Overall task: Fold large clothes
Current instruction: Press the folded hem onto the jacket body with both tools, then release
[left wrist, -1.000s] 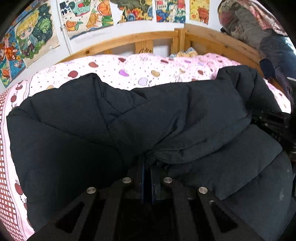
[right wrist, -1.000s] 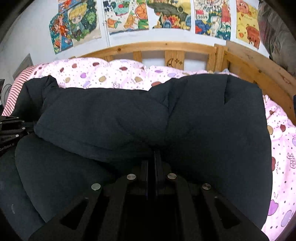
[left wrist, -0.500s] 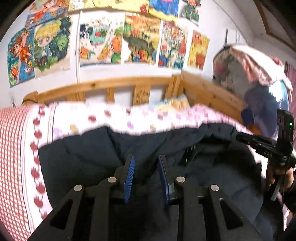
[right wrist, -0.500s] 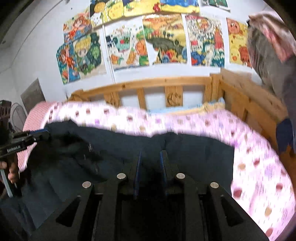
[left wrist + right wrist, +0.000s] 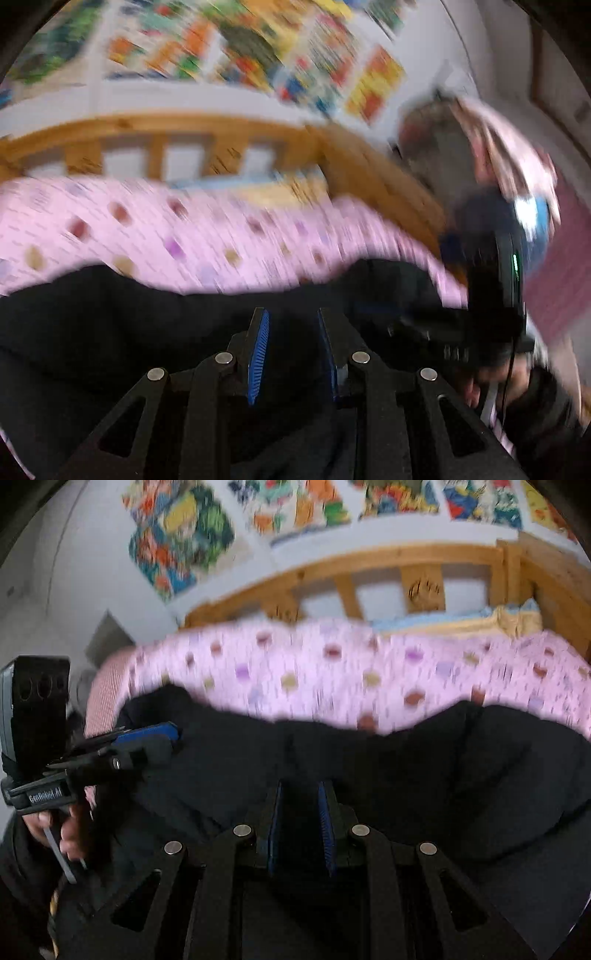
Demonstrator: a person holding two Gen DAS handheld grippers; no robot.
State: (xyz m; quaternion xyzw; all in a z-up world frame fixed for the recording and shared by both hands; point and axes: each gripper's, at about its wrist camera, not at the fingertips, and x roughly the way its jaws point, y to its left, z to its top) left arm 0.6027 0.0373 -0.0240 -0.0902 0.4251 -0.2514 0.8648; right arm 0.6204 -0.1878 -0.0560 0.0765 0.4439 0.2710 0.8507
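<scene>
Black padded coat on bed; left hand-held gripper now parted, empty, fold released. Right view: right hand-held gripper narrowly parted, empty, lifted off coat; next fold pending.

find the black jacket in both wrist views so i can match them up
Left wrist view: the black jacket fills the lower half, under the open left tongs, below the pink spotted bedding.
Right wrist view: the jacket spans the lower half, beneath the open right tongs.
Shared landmark: the wooden headboard rail behind the bedding.
</scene>
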